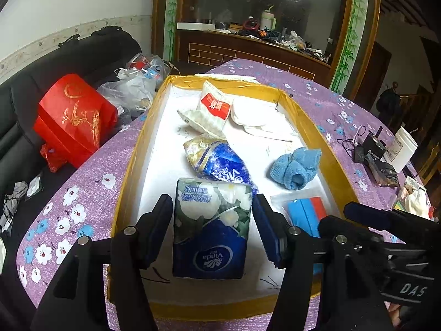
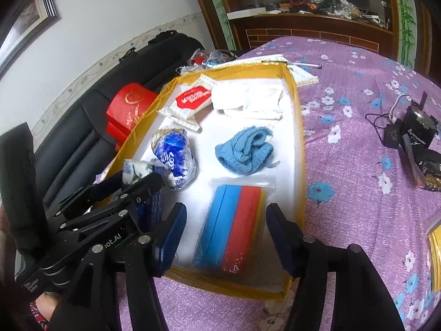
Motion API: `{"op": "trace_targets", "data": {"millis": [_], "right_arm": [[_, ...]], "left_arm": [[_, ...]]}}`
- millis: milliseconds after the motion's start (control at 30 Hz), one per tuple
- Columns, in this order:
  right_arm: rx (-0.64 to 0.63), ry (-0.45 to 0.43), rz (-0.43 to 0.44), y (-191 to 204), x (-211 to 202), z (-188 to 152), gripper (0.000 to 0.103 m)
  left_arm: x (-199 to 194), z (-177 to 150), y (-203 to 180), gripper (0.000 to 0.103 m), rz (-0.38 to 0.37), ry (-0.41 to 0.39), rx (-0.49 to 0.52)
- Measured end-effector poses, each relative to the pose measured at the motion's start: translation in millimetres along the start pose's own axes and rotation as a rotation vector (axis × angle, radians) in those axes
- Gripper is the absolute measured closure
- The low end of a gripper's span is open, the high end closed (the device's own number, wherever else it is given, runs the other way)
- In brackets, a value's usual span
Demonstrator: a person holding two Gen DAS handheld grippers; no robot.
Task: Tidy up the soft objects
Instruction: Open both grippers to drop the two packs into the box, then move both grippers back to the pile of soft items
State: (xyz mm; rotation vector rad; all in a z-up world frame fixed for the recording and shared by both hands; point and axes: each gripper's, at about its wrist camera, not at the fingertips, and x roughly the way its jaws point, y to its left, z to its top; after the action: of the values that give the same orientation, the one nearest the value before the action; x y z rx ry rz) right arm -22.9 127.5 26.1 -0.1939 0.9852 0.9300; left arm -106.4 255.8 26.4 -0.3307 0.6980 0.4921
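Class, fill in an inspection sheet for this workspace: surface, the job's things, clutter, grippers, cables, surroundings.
Surface: purple floral tablecloth bearing a yellow-rimmed tray.
Job's things: in the tray, floral tissue pack, crumpled blue tissue pack, red-label pack, white cloth, blue towel, bagged sponges.
Clutter: black devices, papers and pen.
Grippers: left gripper straddles the floral pack, open; right gripper open over the sponges.
Cables: black and white leads.
Surroundings: black sofa, red bag, cluttered counter.
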Motion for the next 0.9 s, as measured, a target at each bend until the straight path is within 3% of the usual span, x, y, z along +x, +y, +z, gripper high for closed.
{"op": "trace_targets", "data": {"millis": [467,633,900], "right_arm": [[0.074,-0.090,0.009,-42,-66,-9,0.041],[0.131,-0.120,-0.032,-78,-91,-18,0.041],[0.283,-0.189,-0.197,-164,-142,-33,0.038]], "left_arm": [[-22,4,-40,0.044,-0.041,-0.034,0.063],[-31,3,-70,0.044,-0.077,-0.039,0.114],[-37,-12,-146,0.044,-0.212,0.014,0.256]]}}
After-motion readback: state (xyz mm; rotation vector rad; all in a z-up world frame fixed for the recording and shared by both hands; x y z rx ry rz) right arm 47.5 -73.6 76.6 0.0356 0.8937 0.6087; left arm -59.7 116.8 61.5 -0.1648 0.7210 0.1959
